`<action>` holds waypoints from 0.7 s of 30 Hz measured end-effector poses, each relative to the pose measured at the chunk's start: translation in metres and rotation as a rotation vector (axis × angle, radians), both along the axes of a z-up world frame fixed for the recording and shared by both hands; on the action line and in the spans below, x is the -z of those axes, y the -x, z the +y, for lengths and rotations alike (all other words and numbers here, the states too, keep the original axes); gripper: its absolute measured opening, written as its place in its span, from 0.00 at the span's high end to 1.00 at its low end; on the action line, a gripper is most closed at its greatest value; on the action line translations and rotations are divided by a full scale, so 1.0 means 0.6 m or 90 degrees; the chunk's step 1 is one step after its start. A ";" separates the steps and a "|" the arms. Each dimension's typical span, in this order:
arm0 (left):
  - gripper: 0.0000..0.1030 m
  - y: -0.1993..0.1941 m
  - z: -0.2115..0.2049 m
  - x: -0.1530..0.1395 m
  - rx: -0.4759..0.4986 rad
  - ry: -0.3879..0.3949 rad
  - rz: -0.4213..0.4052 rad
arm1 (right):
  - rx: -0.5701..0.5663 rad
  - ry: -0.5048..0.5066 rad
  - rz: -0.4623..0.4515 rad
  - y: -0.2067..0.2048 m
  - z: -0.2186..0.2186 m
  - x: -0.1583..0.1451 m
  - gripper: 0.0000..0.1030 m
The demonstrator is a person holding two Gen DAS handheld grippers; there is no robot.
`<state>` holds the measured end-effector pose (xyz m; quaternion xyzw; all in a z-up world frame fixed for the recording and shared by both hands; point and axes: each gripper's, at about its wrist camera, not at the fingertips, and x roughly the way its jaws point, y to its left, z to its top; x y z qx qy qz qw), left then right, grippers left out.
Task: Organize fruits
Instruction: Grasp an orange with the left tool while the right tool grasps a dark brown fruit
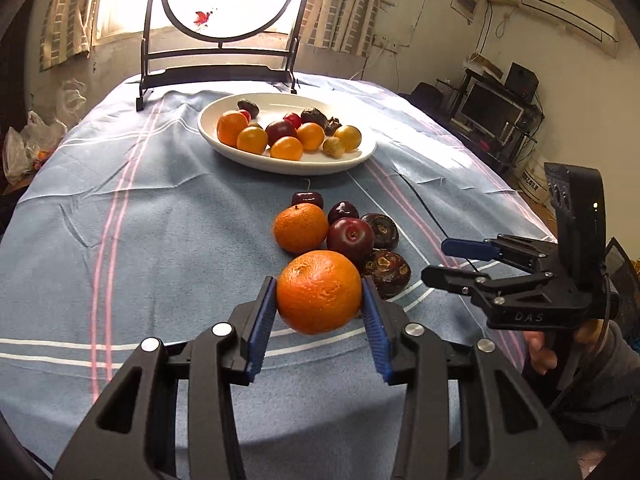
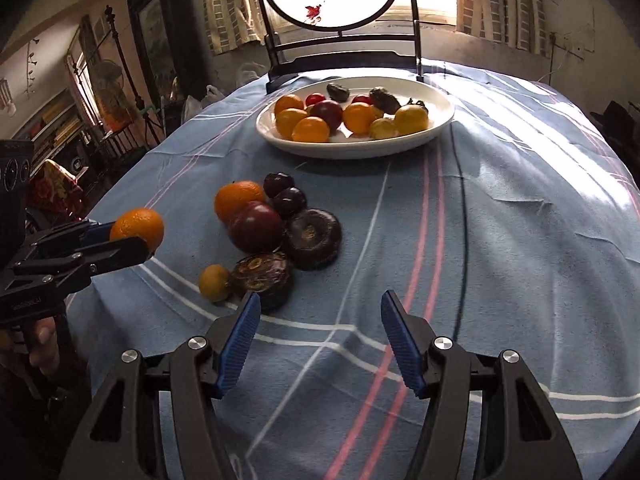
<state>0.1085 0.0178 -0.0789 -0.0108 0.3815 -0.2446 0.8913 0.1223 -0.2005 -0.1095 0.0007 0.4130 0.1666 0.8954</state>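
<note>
Step in hand: judged to be the carry of one orange [image 1: 319, 291] from the loose pile toward the white plate [image 1: 224, 148].
Left gripper [image 1: 319, 320]: narrowed onto the orange, one blue pad on each side of the fruit. The right wrist view shows the fruit at mid left of the frame, clear of the tablecloth [image 1: 120, 220], so it appears lifted.
Grip reasoning: the pads meet the orange across its widest part, which should stop a round fruit from rolling out.
Right gripper [image 2: 320, 344]: jaws stand wide with only cloth between them; it holds nothing. It sits at the lower centre of its own view, pointing down at the table just beside the pile.
Loose pile: centre of the left wrist view. It holds a second orange [image 1: 300, 227], a dark red plum [image 1: 350, 239], two smaller dark fruits behind these, and two flat dark brown fruits [image 1: 386, 274] at the right.
Hidden item: a small yellow fruit [image 2: 214, 282] lies at the near left edge of the pile, seen only in the right wrist view.
Plate: upper centre of both views, already carrying oranges, yellow fruits and dark fruits. Its near right part is bare.
Progress: judged partly done, since several fruits remain on the cloth.
Risk: the pile is tightly packed, so a reach could nudge neighbouring fruits.
</note>
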 end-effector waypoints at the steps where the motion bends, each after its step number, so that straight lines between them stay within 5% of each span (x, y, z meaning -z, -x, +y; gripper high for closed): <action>1: 0.60 0.003 0.004 -0.003 -0.003 -0.002 -0.003 | -0.006 0.012 -0.005 0.001 0.013 -0.001 0.42; 9: 0.60 0.014 0.022 0.006 -0.006 0.006 0.009 | -0.033 0.036 0.024 -0.012 0.063 0.001 0.51; 19: 0.60 0.014 0.022 0.012 -0.007 0.011 0.013 | -0.041 0.044 0.054 -0.031 0.080 0.014 0.52; 21: 0.60 0.015 0.022 0.011 -0.008 0.008 0.010 | -0.035 0.036 0.030 -0.022 0.078 0.009 0.62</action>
